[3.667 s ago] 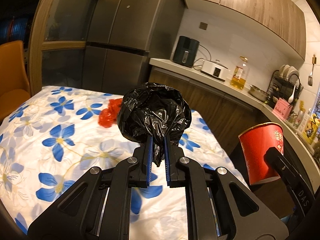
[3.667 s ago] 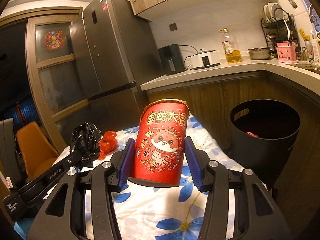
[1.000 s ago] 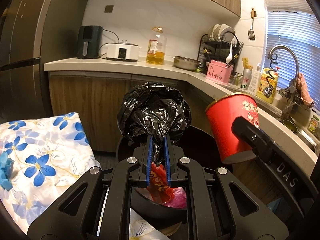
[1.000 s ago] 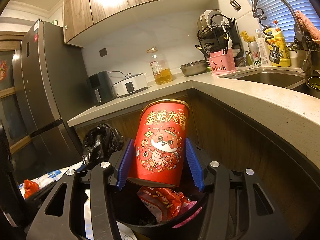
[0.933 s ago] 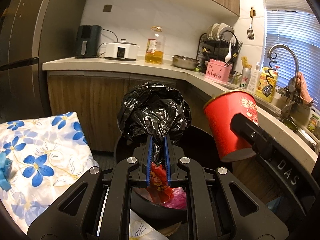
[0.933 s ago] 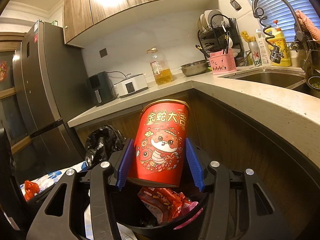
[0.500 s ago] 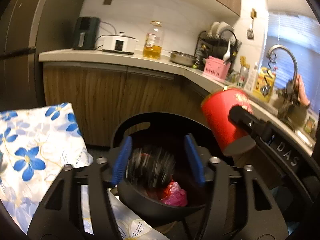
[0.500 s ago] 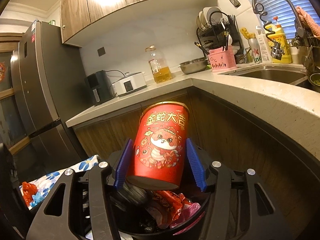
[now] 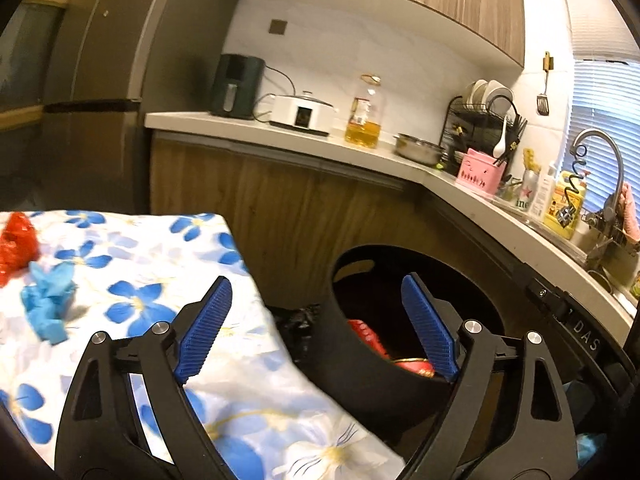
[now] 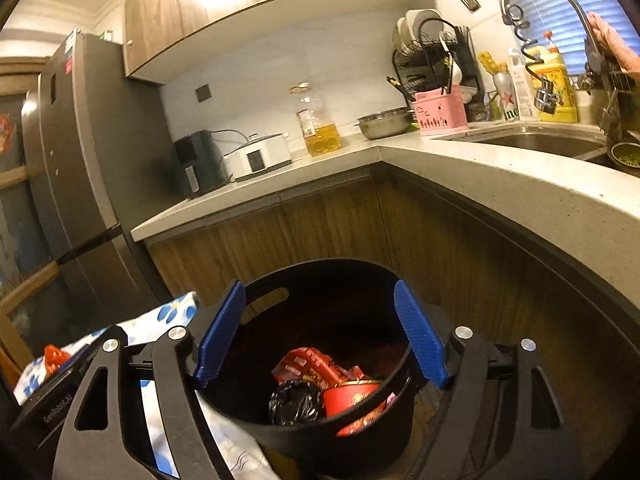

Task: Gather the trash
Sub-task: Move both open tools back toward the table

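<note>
A black round bin (image 10: 332,436) stands on the floor by the table's corner. Inside it lie a crumpled black bag (image 10: 296,402), a red paper cup (image 10: 350,398) and red wrappers (image 10: 312,362). My right gripper (image 10: 320,336) hangs over the bin with its jaws opening and nothing between them. In the left wrist view my left gripper (image 9: 316,326) straddles the table's edge and the bin (image 9: 400,388), its jaws opening and empty. On the flowered cloth (image 9: 120,300) lie a blue crumpled scrap (image 9: 48,300) and a red wrapper (image 9: 16,244).
A wooden cabinet run with a pale L-shaped counter (image 10: 460,160) stands behind the bin, bearing an oil bottle (image 9: 364,124), a cooker (image 9: 300,110), a pink basket (image 10: 440,114) and a sink. A grey fridge (image 9: 100,80) stands at the left.
Both grippers opened. The black bag fell from the left gripper and the red cup from the right into the bin. The left gripper then swung left toward the table.
</note>
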{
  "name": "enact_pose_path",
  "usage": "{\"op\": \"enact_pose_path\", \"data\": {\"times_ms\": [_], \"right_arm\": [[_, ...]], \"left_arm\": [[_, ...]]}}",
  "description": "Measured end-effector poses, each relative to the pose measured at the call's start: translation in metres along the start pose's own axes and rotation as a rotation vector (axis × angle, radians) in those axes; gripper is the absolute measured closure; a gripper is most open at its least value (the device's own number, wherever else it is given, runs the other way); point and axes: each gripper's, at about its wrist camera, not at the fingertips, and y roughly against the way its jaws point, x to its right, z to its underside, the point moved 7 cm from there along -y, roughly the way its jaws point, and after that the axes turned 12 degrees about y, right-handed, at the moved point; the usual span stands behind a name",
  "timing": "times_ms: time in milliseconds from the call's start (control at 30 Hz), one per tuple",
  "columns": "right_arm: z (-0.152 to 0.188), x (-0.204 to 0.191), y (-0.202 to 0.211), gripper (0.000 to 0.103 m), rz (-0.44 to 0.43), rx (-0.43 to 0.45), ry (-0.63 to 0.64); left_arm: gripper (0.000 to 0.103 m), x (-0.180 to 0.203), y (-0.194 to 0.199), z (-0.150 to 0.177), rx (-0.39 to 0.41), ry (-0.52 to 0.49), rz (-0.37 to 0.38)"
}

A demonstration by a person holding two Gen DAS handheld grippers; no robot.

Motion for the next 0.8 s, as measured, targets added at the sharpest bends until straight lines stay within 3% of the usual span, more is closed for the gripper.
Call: {"op": "enact_pose_path", "data": {"times_ms": [600, 800], "right_arm": [[0.021, -0.081, 0.036, 0.026, -0.097, 0.001, 0.059], [0.03, -0.124, 0.038, 0.026, -0.152, -0.019, 0.091]], "left_arm": [[0.016, -0.087, 0.081, -0.007, 0.088, 0.031, -0.188], [0.016, -0.135, 0.103, -0.012, 0.102, 0.061, -0.275]]}}
